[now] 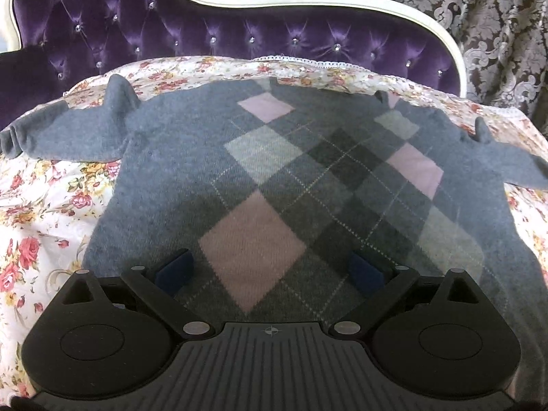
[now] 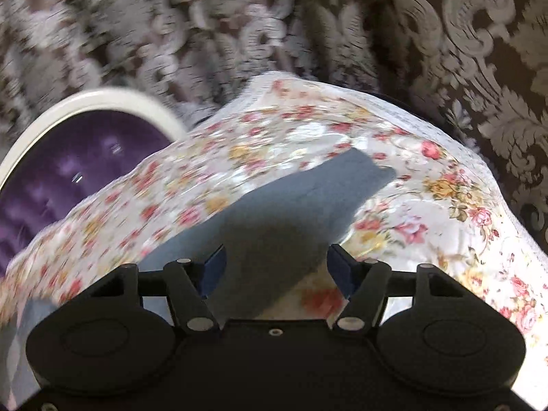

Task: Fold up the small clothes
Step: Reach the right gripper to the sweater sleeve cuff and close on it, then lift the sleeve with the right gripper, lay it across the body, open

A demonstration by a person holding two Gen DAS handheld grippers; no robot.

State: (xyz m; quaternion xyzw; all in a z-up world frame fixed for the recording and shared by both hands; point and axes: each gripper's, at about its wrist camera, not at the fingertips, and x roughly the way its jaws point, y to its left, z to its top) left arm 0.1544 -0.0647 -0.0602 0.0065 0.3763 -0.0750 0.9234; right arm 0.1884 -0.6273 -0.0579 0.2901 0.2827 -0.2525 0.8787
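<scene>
A small grey sweater (image 1: 178, 157) with pink, pale and dark argyle diamonds lies spread flat on the floral sheet (image 1: 41, 212), sleeves out to left and right. My left gripper (image 1: 270, 270) is open and empty, hovering over the sweater's lower middle above a pink diamond. In the right wrist view, my right gripper (image 2: 277, 267) is open and empty over the sweater's grey right sleeve (image 2: 308, 198), whose cuff points up and right. That view is motion-blurred.
A purple tufted headboard (image 1: 212, 37) with a white frame stands behind the sheet; it also shows in the right wrist view (image 2: 68, 171). Patterned damask curtains (image 1: 496, 27) hang behind and to the right. The sheet's lace edge (image 2: 428, 126) drops off at the right.
</scene>
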